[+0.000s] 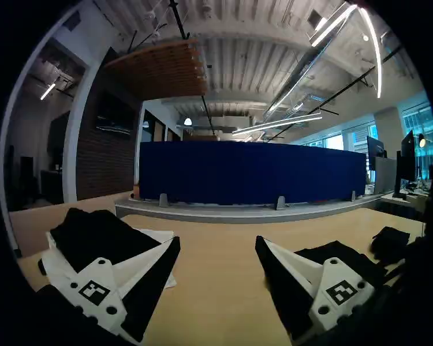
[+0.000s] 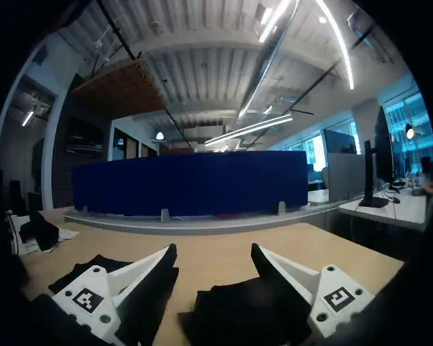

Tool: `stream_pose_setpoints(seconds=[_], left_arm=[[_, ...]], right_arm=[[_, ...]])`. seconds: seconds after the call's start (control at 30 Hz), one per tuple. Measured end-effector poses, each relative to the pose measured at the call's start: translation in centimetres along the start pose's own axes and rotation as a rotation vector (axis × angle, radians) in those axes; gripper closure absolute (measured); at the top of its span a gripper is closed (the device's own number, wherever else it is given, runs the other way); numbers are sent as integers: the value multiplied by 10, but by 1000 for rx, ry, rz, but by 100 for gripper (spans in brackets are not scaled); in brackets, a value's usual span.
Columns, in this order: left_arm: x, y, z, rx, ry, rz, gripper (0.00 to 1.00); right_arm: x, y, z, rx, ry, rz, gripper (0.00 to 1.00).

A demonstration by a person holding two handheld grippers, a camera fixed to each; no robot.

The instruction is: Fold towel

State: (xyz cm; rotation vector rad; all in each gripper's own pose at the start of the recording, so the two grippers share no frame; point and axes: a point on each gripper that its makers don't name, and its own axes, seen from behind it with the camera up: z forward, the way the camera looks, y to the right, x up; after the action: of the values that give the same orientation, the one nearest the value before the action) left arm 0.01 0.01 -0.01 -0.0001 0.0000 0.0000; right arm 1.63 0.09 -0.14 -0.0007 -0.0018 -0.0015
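Note:
A folded black towel [image 2: 239, 305] lies on the wooden table [image 2: 216, 259], low between the fingers of my right gripper [image 2: 213, 248], which is open and holds nothing. Another black cloth [image 2: 95, 265] lies behind its left finger. My left gripper [image 1: 216, 245] is open above bare table, with nothing between its fingers. In the left gripper view a black towel [image 1: 98, 236] rests on a white sheet [image 1: 159, 235] behind the left finger. More black cloth [image 1: 338, 254] lies behind the right finger, and a small dark bundle [image 1: 389, 236] sits farther right.
A blue divider panel [image 1: 251, 173] on a grey base runs along the table's far edge. Desks with monitors [image 2: 378, 161] stand to the right. At the far left of the right gripper view a dark item on a white sheet [image 2: 40, 230] sits on the table.

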Motion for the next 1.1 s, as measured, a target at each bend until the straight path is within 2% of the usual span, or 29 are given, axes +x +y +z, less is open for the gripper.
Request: stream_pose_setpoints(seconds=[0.1, 0.2, 0.4, 0.6, 0.9, 1.1], left_arm=[[11, 14, -6, -5, -1, 4, 3], [32, 19, -9, -14, -3, 4, 3], [74, 23, -12, -21, -12, 1, 3], [105, 23, -10, -28, -23, 4, 3], [115, 31, -3, -69, -65, 16, 3], [107, 44, -1, -153, -141, 43, 3]], right_arm=[[19, -3, -3, 4, -18, -15, 0], [45, -6, -5, 5, -22, -29, 0], [98, -10, -8, 2, -20, -17, 0], [130, -11, -6, -7, -33, -3, 0], [139, -25, -3, 36, -90, -20, 0], [130, -37, -5, 114, -181, -57, 0]])
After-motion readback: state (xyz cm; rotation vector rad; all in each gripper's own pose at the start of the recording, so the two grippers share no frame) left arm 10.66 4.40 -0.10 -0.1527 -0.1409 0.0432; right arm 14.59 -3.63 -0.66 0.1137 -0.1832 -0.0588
